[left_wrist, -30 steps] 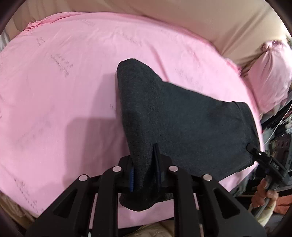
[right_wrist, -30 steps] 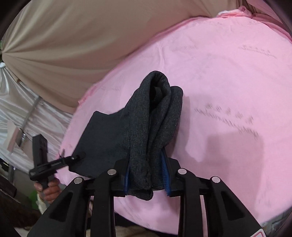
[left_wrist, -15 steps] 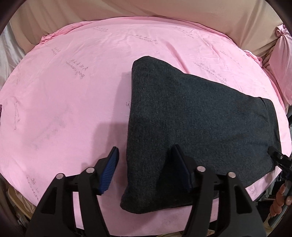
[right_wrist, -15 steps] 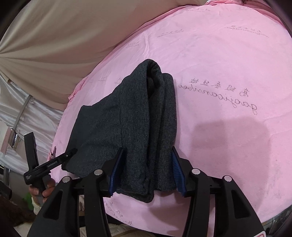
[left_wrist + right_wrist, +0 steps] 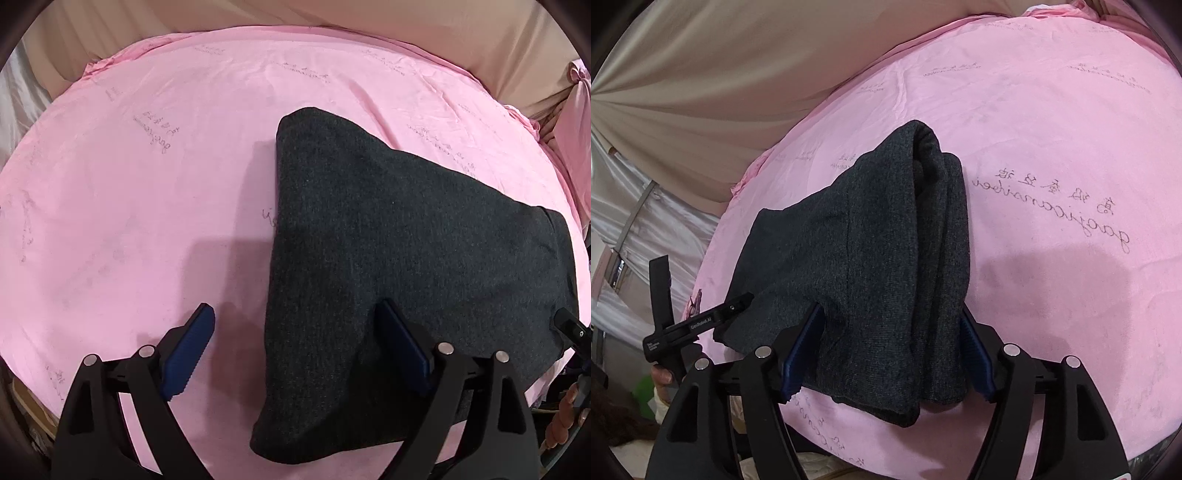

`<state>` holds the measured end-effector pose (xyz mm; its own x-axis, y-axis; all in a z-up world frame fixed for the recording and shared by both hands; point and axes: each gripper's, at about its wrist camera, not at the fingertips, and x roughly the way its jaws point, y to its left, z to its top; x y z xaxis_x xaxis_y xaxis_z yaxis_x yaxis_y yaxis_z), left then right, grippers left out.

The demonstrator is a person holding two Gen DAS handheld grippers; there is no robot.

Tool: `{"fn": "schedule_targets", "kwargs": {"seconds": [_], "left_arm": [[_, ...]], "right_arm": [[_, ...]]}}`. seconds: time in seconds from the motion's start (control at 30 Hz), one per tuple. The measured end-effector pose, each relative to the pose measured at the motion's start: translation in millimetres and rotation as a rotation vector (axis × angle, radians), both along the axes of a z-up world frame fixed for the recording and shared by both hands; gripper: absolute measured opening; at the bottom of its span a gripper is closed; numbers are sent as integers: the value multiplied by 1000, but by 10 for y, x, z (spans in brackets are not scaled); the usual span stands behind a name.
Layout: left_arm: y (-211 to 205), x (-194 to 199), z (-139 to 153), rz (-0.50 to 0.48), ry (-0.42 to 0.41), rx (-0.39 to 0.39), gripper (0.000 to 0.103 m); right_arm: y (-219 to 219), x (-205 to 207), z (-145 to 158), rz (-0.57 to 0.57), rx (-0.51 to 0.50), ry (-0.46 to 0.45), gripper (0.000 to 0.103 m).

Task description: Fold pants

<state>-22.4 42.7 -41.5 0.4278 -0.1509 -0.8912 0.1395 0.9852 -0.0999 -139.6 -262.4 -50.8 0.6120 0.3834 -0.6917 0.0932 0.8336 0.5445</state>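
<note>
Our pants [image 5: 406, 240] lie folded, long axis running 10 to 4 o'clock. Left gripper [image 5: 295, 339] gapes wide over their near corner; right gripper [image 5: 890, 347] straddles the folded end, unclamped.

A pink sheet [image 5: 147, 221] covers the bed, folded dark grey pants [image 5: 388, 258] lying on it.

The left tool [image 5: 295, 345] is matte black, with two angular fingers that have cut-out openings and ridged blue pads [image 5: 190, 345] on their inner faces. Round silver screws sit on the finger joints. The right tool [image 5: 888, 356] has the same black frame, blue ribbed pads [image 5: 799, 352] and silver screws. In the right wrist view, the other tool's black handle bears small white lettering, and bare skin shows on the hand [image 5: 663, 378] below it.
</note>
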Motion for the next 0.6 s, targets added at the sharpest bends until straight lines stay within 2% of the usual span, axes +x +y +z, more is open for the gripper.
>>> {"fn": "schedule_targets", "kwargs": {"seconds": [0.1,0.27,0.37,0.4,0.47,0.53,0.57,0.6], "left_arm": [[106,22,-5,2,44,-101,88],[226,-18,5,-87,130,-305,88],[178,-2,-4,-105,115,-304,86],[129,18,2,-111,105,-290,78],[33,52,7,-130,97,-277,69],[-59,96,17,-127,74,-230,58],[-74,122,26,-124,67,-216,44],[-81,162,26,-117,71,-212,35]], "right_arm": [[-77,-41,14,-29,-11,6,68],[-56,-91,28,1,-54,17,68],[26,-17,20,47,-60,14,68],[45,31,-3,56,-44,13,63],[73,92,-11,56,-48,0,63],[67,172,-52,64,-7,5,47],[52,198,-73,56,18,-1,45],[52,221,-84,60,28,0,37]]}}
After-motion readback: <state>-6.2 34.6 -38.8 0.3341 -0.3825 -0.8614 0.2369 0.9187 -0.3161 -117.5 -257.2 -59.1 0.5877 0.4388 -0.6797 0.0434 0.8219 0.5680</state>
